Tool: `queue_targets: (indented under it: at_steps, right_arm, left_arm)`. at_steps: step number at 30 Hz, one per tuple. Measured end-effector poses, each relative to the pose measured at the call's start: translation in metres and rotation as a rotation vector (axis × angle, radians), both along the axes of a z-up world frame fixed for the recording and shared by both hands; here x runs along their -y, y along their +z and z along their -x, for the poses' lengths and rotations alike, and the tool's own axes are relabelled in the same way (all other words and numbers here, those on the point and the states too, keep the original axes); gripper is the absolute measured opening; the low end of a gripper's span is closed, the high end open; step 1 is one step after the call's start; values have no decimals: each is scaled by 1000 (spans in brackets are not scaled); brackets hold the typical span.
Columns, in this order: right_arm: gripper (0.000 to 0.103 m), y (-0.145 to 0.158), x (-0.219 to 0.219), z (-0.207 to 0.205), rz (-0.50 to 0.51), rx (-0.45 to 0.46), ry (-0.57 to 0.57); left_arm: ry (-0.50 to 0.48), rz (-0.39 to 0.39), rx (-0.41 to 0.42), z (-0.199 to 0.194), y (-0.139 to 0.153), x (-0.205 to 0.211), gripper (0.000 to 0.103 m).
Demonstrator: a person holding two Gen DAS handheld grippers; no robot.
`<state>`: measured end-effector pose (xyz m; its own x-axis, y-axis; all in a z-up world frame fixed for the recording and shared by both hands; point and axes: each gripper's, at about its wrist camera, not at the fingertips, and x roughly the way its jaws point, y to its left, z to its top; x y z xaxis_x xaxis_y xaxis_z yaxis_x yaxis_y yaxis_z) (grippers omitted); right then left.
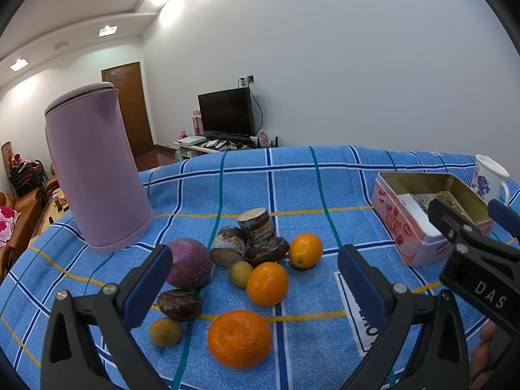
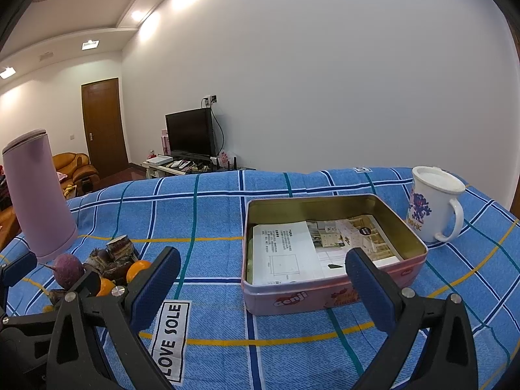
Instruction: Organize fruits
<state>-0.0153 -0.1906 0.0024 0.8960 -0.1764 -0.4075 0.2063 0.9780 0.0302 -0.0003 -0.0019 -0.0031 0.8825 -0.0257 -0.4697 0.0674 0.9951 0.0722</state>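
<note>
A pile of fruit lies on the blue checked cloth (image 1: pixel 325 195): three oranges, the nearest (image 1: pixel 240 338), one behind it (image 1: pixel 267 283) and a small one (image 1: pixel 305 250), a purple round fruit (image 1: pixel 189 263), several dark brown chunks (image 1: pixel 256 227) and two small tan fruits (image 1: pixel 164 332). My left gripper (image 1: pixel 256 279) is open and empty, just above and in front of the pile. An open pink tin (image 2: pixel 331 250) with papers inside sits to the right. My right gripper (image 2: pixel 263 279) is open and empty, in front of the tin. It also shows in the left wrist view (image 1: pixel 468 224).
A tall lilac kettle (image 1: pixel 94 175) stands behind the fruit at the left. A white mug (image 2: pixel 435 204) with a blue print stands right of the tin. A "LOVE SOLE" label (image 2: pixel 170 338) is sewn on the cloth. The table's far edge runs behind.
</note>
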Motion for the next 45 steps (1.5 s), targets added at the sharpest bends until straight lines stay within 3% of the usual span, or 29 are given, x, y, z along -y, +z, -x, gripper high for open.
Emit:
queue_targets:
  at_steps: [38,45]
  right_arm:
    - [102,1,-3,1,-15,-7,40]
    - [101,0,-11,1,-36,-17,129]
  left_arm:
    - [-3,36,-29,0,-4,-5,103]
    - [11,72,-111,7,-5,-26,103]
